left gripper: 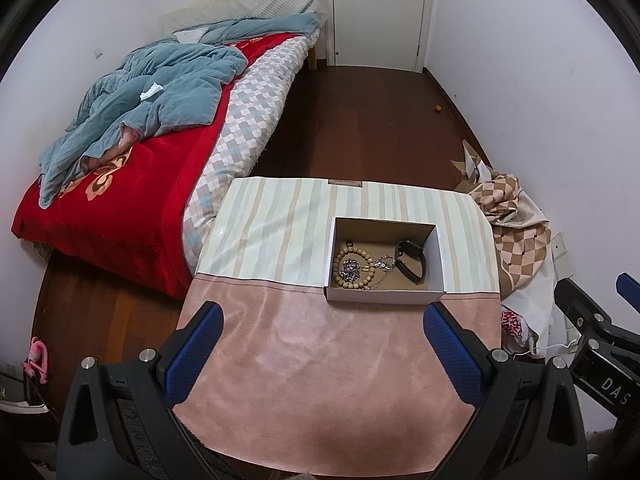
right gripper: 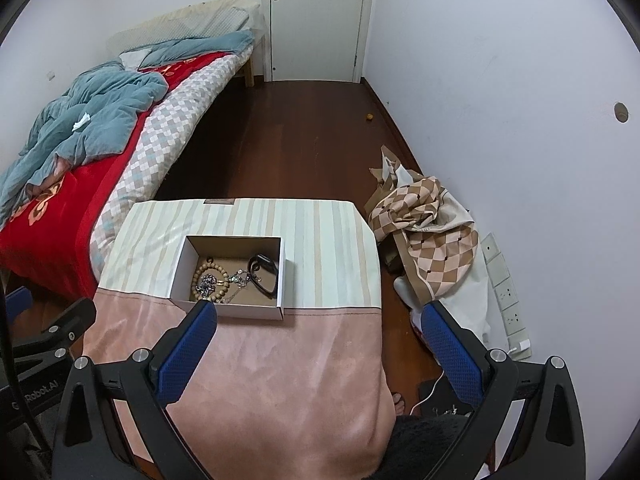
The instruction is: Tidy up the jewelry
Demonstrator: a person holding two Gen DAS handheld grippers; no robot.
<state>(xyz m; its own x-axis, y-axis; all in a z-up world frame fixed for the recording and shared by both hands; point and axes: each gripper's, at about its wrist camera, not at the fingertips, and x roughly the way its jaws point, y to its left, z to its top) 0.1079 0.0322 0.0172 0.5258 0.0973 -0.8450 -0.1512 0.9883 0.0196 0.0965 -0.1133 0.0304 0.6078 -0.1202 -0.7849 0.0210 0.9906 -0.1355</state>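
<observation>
A white cardboard box (left gripper: pixel 383 295) with a brown floor stands on the cloth-covered table (left gripper: pixel 304 360). Inside lie a wooden bead bracelet (left gripper: pixel 347 256), silver chains (left gripper: pixel 352 270) and a black wristband (left gripper: pixel 412 266). The box also shows in the right wrist view (right gripper: pixel 232 310), with the bead bracelet (right gripper: pixel 200 270), the chains (right gripper: pixel 210 282) and the wristband (right gripper: pixel 264 276). My left gripper (left gripper: pixel 324 344) is open and empty, held above the pink cloth just short of the box. My right gripper (right gripper: pixel 320 344) is open and empty, its left finger (right gripper: pixel 188 344) near the box's front wall.
A bed (left gripper: pixel 132 184) with a red blanket and blue quilt stands left of the table. A checkered cloth pile (right gripper: pixel 428 240) lies on the wooden floor at the right wall, near wall sockets (right gripper: pixel 506 292). A white door (left gripper: pixel 380 12) is at the back.
</observation>
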